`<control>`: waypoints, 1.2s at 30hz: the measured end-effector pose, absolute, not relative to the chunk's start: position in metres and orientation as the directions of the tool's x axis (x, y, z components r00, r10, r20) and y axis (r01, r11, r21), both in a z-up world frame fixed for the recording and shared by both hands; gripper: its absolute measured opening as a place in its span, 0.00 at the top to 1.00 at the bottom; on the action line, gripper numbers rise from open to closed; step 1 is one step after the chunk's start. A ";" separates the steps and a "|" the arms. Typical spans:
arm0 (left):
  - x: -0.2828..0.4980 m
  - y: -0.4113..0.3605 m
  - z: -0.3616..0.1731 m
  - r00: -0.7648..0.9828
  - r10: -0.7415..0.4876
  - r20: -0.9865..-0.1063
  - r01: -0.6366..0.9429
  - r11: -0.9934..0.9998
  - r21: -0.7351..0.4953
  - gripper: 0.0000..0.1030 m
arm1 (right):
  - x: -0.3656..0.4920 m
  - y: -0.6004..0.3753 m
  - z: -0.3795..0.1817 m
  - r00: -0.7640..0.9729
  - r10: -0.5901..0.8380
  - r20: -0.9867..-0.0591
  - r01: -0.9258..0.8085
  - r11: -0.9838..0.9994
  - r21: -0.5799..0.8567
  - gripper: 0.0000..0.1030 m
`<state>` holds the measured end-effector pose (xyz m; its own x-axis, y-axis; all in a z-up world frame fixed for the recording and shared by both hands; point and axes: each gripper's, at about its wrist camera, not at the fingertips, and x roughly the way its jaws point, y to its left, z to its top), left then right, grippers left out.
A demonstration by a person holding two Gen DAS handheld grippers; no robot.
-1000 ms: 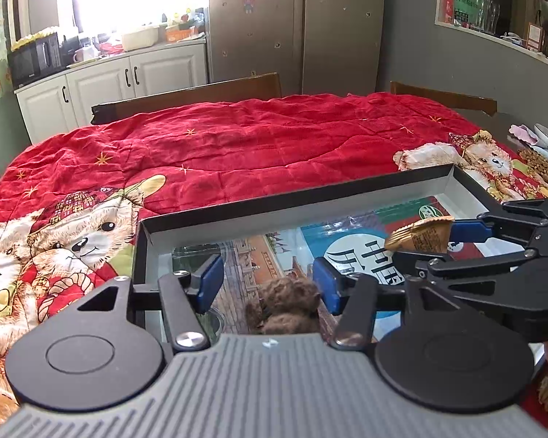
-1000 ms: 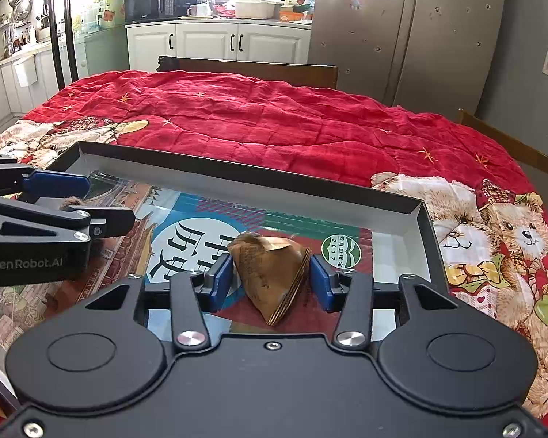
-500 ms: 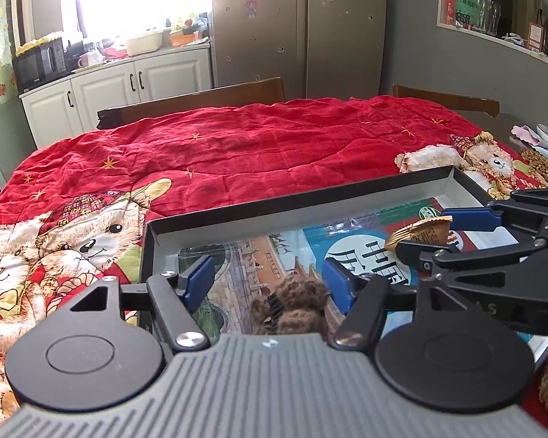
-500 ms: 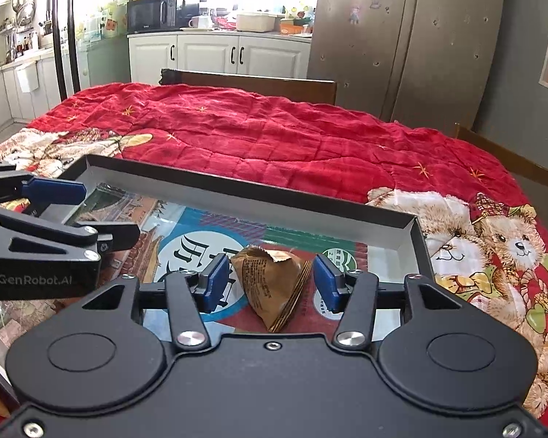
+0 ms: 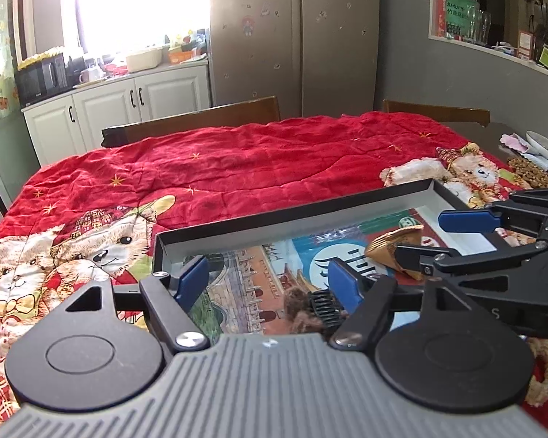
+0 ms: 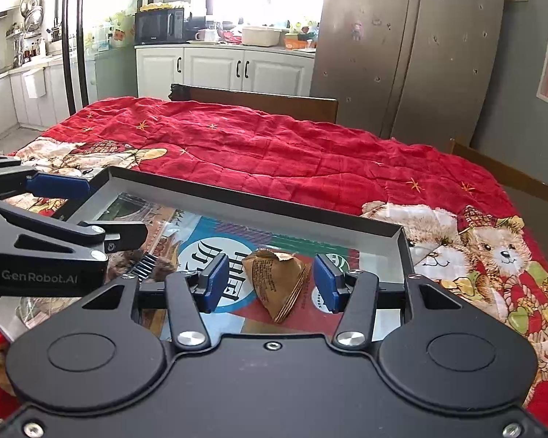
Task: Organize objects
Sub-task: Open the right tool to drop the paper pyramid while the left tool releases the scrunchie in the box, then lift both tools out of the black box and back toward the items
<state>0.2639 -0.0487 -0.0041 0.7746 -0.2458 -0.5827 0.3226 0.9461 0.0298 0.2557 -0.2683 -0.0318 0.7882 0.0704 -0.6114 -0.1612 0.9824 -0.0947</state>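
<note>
Hair clip (image 5: pixel 319 304), a fuzzy brown one with black teeth, is lying on the printed floor of the black tray (image 5: pixel 288 213), and in my left wrist view my left gripper (image 5: pixel 270 284) is standing spread wide around it; its jaws have just been opening, so neither blue pad is pressing the clip, which is sitting low near the right-hand pad. I am reading that as a finished drop-off. In my right wrist view the brown paper packet (image 6: pixel 279 281) is resting in the same tray, between the spread jaws of my right gripper (image 6: pixel 270 283), with a gap showing at each pad where a second ago they were flanking it closely. Both items are now looking placed.
</note>
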 end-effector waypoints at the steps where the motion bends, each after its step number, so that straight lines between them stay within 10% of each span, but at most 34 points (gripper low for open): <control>1: 0.261 -0.049 -0.002 0.777 -0.248 -0.579 0.325 0.945 0.030 0.20 | 0.253 -0.268 -0.030 0.791 0.070 -0.608 -0.162 0.982 -0.096 0.52; 36: 0.144 -0.006 0.043 0.817 -0.284 -0.502 0.343 0.939 0.027 0.13 | 0.117 -0.269 0.017 0.828 0.138 -0.544 -0.257 0.955 -0.149 0.48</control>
<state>0.1436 -0.0061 0.0425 0.8170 -0.2838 -0.5020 0.3430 0.9389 0.0275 0.1166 -0.2686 0.0170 0.8277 0.1383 -0.5439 -0.2574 0.9548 -0.1489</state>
